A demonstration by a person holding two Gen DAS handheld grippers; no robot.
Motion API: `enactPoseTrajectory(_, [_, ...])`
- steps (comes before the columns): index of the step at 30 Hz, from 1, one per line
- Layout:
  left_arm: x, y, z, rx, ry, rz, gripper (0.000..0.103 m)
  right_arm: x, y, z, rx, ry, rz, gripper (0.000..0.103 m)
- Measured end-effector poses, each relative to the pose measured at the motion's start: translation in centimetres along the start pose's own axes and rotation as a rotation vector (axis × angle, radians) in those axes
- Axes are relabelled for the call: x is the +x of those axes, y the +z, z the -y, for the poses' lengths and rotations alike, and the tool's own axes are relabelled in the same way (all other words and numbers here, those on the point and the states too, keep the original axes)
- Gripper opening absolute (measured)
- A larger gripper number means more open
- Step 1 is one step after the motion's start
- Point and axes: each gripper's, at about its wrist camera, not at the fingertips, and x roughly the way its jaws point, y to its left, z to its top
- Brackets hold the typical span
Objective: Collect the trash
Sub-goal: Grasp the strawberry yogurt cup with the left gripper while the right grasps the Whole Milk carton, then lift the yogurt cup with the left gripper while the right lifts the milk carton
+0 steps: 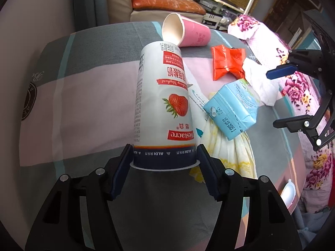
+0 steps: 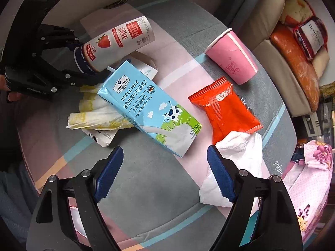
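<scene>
On the patchwork bedspread [image 2: 167, 188]: 1 pink cup [image 2: 232, 60], 1 milk carton [image 2: 146, 106], 1 orange wrapper [image 2: 226, 108], 1 white tissue [image 2: 240, 156]. Left gripper [image 1: 164, 156] clamps 1 yogurt cup [image 1: 163, 104] at its rim end; right gripper [image 2: 165, 173] spread wide, empty.

Surface: bed [image 2: 163, 188], covered by a sheet in grey, pink and light-blue blocks.
Far side: pink paper cup [image 2: 232, 61], on its side.
Centre: blue milk carton [image 2: 150, 108], flat, partly over a yellow-white crumpled wrapper [image 2: 98, 115].
Beside carton: orange foil packet [image 2: 226, 108], touching a white tissue [image 2: 240, 156].
Under wrapper: barcoded paper [image 2: 100, 137].
</scene>
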Motion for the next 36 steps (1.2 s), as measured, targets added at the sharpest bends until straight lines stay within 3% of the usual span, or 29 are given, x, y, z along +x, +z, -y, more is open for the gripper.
enactPoseTrajectory(2, [-0.3, -0.5, -0.8, -0.016, 0.014, 0.0, 0.073, 0.3, 1.0, -0.6, -0.033, -0.001, -0.006, 0.078])
enactPoseTrajectory(12, [-2.1, -0.9, -3.5, -0.075, 0.049, 0.033, 0.081, 3.4, 5.5, -1.8, -0.102, 0.056, -0.057, 0.078])
enactPoseTrajectory(14, [-2.4, -0.6, -3.3, -0.058, 0.052, 0.044, 0.084, 4.1, 5.6, -1.8, -0.104, 0.057, -0.073, 0.078])
enactPoseTrajectory(16, [-2.3, 0.0, -2.9, -0.039, 0.065, 0.049, 0.084, 4.2, 5.3, -1.8, -0.084, 0.081, -0.071, 0.067])
enactPoseTrajectory(18, [-2.1, 0.7, -2.5, -0.014, 0.067, 0.047, 0.084, 3.8, 4.8, -1.5, -0.058, 0.108, -0.058, 0.062])
enactPoseTrajectory(24, [0.1, 2.6, -0.2, 0.124, 0.044, 0.007, 0.085, 3.0, 2.3, -1.2, 0.006, 0.124, -0.081, 0.061])
enactPoseTrajectory(25, [0.5, 2.7, 0.0, 0.13, 0.041, 0.004, 0.085, 2.9, 1.9, -1.1, 0.017, 0.122, -0.088, 0.061])
enactPoseTrajectory(28, [1.4, 2.5, 0.5, 0.138, 0.04, -0.008, 0.059, 2.9, 0.7, -1.0, 0.044, 0.119, -0.114, 0.061])
enactPoseTrajectory(36, [1.5, 1.6, 1.0, 0.139, 0.072, -0.025, 0.059, 4.9, -0.3, -2.4, 0.039, 0.089, -0.127, 0.064])
